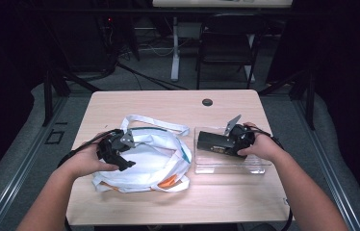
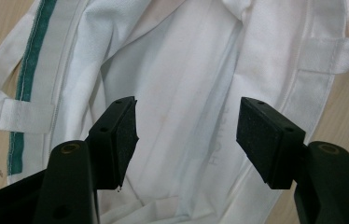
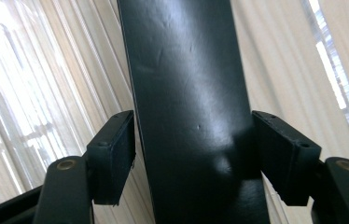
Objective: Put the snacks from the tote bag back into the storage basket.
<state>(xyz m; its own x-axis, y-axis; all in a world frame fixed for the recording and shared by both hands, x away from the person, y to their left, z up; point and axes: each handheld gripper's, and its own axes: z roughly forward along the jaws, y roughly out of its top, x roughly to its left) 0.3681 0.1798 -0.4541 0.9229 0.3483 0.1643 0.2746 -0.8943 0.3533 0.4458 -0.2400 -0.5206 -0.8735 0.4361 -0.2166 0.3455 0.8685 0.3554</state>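
High view: your left gripper [image 1: 116,150] rests on the soft white cloth tote bag [image 1: 151,161] at centre-left of the wooden counter [image 1: 168,103]; your right gripper [image 1: 233,139] sits over the clear plastic tray [image 1: 257,167], right of centre.

Left gripper view: fingers [image 2: 121,135] spread wide, empty; floppy cloth, pinch a strap.

Right gripper view: fingers [image 3: 114,154] nearly fully open astride the stiff, slick black box [image 3: 186,102]; grip cannot tell

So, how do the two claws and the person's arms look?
Both claws, left claw and right claw, are black, each with two flat rectangular pads on thick black arms with brass-coloured rivets. A grey three-cornered plate stands on top of each, and a black cable trails back. The forearms are bare, with no sleeves visible.
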